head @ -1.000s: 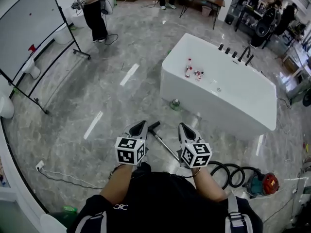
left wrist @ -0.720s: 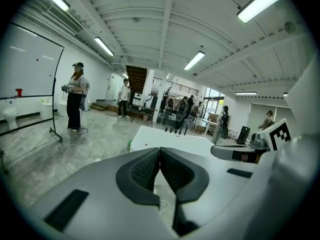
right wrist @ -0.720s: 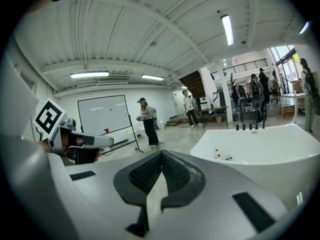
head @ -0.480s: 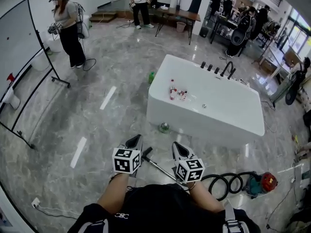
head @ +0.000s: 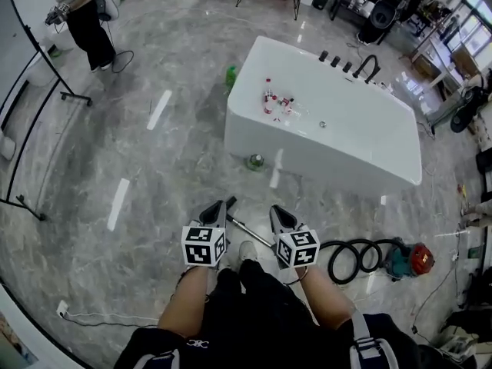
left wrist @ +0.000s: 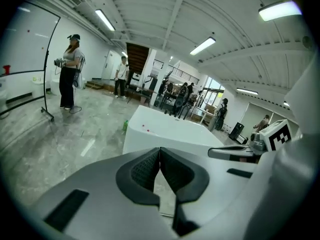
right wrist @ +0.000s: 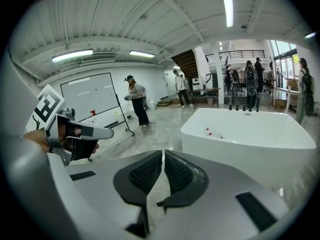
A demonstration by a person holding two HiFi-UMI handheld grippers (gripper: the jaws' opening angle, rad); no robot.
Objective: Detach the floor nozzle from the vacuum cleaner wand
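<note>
The vacuum's thin metal wand (head: 250, 232) lies on the grey floor between my two grippers, with its small black floor nozzle (head: 230, 202) at the far end. In the head view my left gripper (head: 218, 207) hovers just left of the nozzle, and my right gripper (head: 276, 212) is to the right of the wand. Both are shut with nothing between their jaws. The left gripper view shows its fingertips (left wrist: 160, 154) pressed together; the right gripper view shows the same for its fingertips (right wrist: 163, 159). Neither gripper view shows the wand.
A black hose (head: 353, 257) coils off to the red and teal vacuum body (head: 408, 260) at right. A white bathtub (head: 347, 148) stands ahead, with a green object (head: 255, 161) at its foot. A whiteboard stand (head: 31, 91) and a person (head: 83, 18) are at far left.
Both grippers have sunk lower toward the floor, staying shut on either side of the wand. The head view has shifted, so the bathtub now sits higher in the picture.
</note>
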